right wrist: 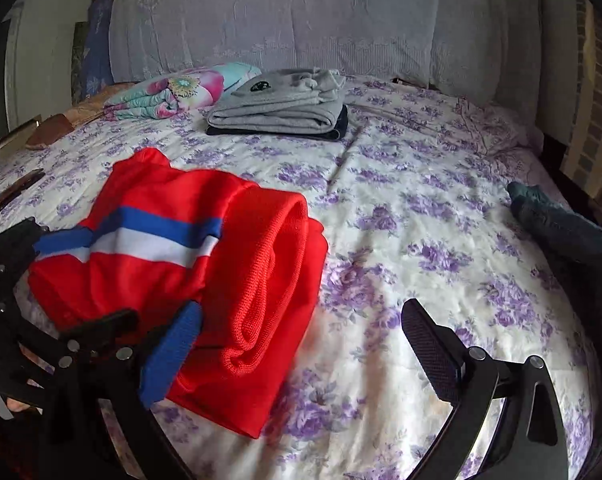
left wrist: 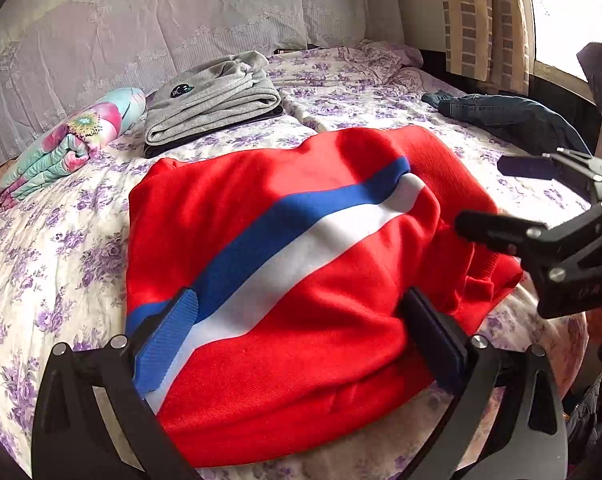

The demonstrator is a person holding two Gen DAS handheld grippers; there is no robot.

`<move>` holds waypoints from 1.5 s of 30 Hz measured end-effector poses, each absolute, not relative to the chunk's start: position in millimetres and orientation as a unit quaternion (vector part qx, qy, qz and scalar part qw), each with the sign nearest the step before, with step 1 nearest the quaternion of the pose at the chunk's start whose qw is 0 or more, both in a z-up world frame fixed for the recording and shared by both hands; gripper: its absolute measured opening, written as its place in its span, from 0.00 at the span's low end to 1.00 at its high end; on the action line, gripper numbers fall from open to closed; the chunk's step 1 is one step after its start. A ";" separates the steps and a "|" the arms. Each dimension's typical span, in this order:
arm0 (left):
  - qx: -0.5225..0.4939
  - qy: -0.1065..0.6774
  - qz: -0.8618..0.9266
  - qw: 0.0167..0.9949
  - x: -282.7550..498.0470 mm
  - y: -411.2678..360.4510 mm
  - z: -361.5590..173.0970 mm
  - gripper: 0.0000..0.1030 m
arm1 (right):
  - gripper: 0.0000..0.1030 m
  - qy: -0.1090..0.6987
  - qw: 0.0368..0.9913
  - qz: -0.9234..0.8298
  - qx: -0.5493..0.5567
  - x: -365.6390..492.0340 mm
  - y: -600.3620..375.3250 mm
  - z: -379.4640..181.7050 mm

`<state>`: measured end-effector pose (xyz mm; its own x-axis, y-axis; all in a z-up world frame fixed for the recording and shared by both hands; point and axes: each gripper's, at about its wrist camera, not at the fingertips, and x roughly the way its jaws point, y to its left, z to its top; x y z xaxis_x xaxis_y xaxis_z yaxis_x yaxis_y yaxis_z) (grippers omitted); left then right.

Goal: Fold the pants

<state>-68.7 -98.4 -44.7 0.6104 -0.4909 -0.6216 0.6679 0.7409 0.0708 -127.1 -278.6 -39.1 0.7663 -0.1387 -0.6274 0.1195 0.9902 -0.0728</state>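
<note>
Left wrist view: the folded red pants (left wrist: 301, 248), judged soft and limp, are straddled by the spread left gripper (left wrist: 301, 332), the right gripper (right wrist: 297, 348) likewise spread, best taken at the thick folded edge.

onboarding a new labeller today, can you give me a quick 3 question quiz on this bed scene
1. True or false: the red pants lie folded on the floral bedspread, and no tool grips them.
2. What crosses the red pants?
A. a blue and a white stripe
B. a green zip
C. yellow dots
3. Fill in: the grey folded garment rests on top of a ____ folded item, near the headboard.

Key
1. True: the left tool and the right tool both stand open, nothing clamped.
2. A
3. dark
</note>
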 end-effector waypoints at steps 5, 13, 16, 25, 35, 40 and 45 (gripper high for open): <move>0.152 0.295 -0.325 0.886 -69.4 -99.4 -44.7 0.96 | 0.97 0.326 0.936 -0.019 0.127 -130.5 -312.3 -50.3; 0.149 0.298 -0.324 0.885 -67.3 -99.2 -44.5 0.96 | 0.97 0.280 0.957 -0.079 0.018 -161.2 -292.0 -11.5; 0.149 0.297 -0.324 0.886 -67.1 -99.0 -44.4 0.96 | 0.97 0.369 0.919 -0.137 -0.001 -138.1 -304.5 -59.1; 0.101 0.296 -0.319 0.895 -60.9 -77.4 -8.5 0.96 | 0.97 0.297 0.944 -0.144 -0.022 -156.4 -300.2 -21.3; 0.094 0.362 -0.245 0.894 29.9 -85.5 -12.0 0.96 | 0.97 0.317 0.946 -0.035 0.056 -91.7 -292.3 -14.2; -0.059 0.462 -0.318 0.826 75.7 -56.2 -53.7 0.96 | 0.97 0.375 0.913 0.029 0.156 -71.5 -314.8 -52.6; -0.047 0.441 -0.310 0.841 62.2 -57.1 -52.6 0.96 | 0.97 0.372 0.917 0.024 0.144 -75.3 -308.8 -52.0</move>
<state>62.2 -57.1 -52.6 0.4191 -0.5630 -0.7123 0.4807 0.8032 -0.3520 -75.3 -308.8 -52.0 0.7222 0.1510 -0.6750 0.0635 0.9573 0.2820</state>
